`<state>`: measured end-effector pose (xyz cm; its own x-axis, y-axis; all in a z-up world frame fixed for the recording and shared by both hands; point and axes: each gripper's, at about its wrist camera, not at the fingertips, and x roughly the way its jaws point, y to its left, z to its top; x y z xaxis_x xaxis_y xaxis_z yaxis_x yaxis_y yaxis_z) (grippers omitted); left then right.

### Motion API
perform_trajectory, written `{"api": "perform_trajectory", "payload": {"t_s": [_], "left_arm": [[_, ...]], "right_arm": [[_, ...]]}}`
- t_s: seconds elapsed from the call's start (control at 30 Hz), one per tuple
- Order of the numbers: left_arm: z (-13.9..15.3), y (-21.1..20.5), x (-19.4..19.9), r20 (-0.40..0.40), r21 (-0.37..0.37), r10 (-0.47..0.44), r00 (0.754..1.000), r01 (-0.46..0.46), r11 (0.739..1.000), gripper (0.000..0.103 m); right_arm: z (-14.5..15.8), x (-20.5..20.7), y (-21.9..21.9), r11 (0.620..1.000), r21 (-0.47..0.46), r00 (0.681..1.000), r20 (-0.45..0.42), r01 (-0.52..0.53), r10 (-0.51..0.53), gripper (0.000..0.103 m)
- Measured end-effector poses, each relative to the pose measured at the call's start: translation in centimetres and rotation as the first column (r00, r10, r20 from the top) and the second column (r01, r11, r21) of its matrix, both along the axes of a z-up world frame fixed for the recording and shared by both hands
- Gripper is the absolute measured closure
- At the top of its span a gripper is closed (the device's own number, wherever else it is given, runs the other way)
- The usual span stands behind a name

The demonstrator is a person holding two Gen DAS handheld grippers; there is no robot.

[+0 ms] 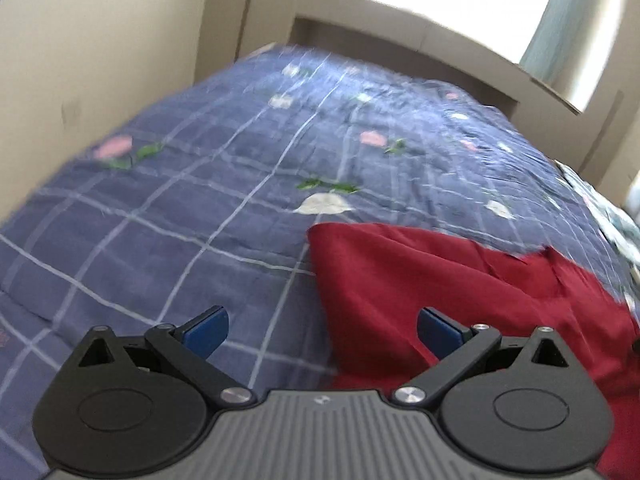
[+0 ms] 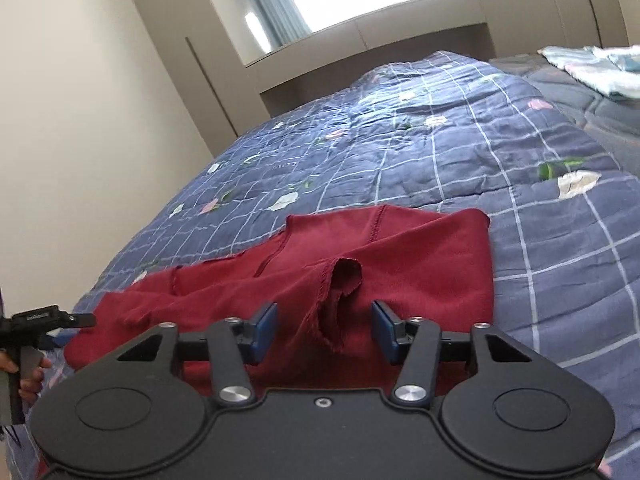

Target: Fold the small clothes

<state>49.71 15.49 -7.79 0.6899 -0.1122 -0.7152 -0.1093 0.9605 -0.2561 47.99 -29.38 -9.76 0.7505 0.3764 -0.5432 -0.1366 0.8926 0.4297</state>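
Note:
A dark red garment (image 1: 440,280) lies spread on the blue checked quilt (image 1: 200,200). In the left wrist view my left gripper (image 1: 322,334) is open wide and empty, above the garment's left edge. In the right wrist view the garment (image 2: 400,256) lies partly folded with a raw-edged opening (image 2: 340,300) facing me. My right gripper (image 2: 324,330) is open, its blue pads either side of that opening, not closed on it. The left gripper (image 2: 40,320) shows at the far left of the right wrist view, held by a hand.
The quilt (image 2: 520,200) covers a bed against a cream wall (image 2: 80,120). A beige headboard shelf (image 2: 360,32) and a bright window are behind. A pile of light patterned clothes (image 2: 592,68) lies at the far right of the bed.

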Motion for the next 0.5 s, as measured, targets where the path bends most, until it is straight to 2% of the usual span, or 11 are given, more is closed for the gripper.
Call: {"api": "perform_trajectory", "payload": {"t_s": [0.07,0.13,0.17,0.2,0.23,0.27,0.33,0.37,0.43,0.5], "left_arm": [[-1.0,1.2,1.4,-0.028,-0.084,0.029,0.999,-0.031,0.996,0.007],[-1.4,2.0,2.0,-0.036,-0.152,0.041,0.999,-0.046,0.987,0.012],[-1.5,2.2,2.2,-0.027,-0.175,0.033,0.999,-0.037,0.984,0.020],[-1.5,2.4,2.4,-0.018,-0.194,0.008,1.000,-0.012,0.981,0.040],[-1.5,2.4,2.7,-0.021,-0.204,-0.018,1.000,0.013,0.979,0.053],[-1.4,2.2,2.9,-0.026,-0.214,-0.042,0.999,0.035,0.976,0.083],[-1.0,2.1,2.9,-0.002,-0.227,-0.068,0.998,0.066,0.972,0.089],[-0.6,2.0,2.8,0.020,-0.220,-0.077,0.997,0.080,0.972,0.095],[0.6,1.7,2.4,0.075,-0.188,-0.087,0.993,0.100,0.977,0.097],[1.8,1.5,2.1,0.122,-0.143,-0.093,0.988,0.111,0.983,0.097]], "right_arm": [[-0.3,0.2,0.0,1.000,0.014,1.000,-0.007,0.011,-0.011,0.059],[-0.3,0.1,0.1,1.000,0.014,1.000,-0.007,0.009,-0.008,0.071],[-0.4,0.1,0.1,1.000,0.013,1.000,-0.007,0.010,-0.010,0.073],[-0.4,0.0,0.0,1.000,0.016,1.000,-0.007,0.012,-0.012,0.076],[-0.4,-0.1,0.0,1.000,0.023,1.000,-0.007,0.016,-0.015,0.079],[-0.4,-0.2,0.1,0.999,0.028,1.000,-0.006,0.018,-0.018,0.081],[-0.2,-0.4,0.4,1.000,0.017,1.000,0.002,0.017,-0.017,0.089],[0.0,-0.6,0.6,1.000,0.007,1.000,0.010,0.014,-0.014,0.090],[0.5,-0.9,1.1,1.000,-0.010,1.000,0.026,0.001,0.000,0.093],[0.8,-1.0,2.0,0.998,-0.066,0.999,0.039,-0.008,0.011,0.094]]}}
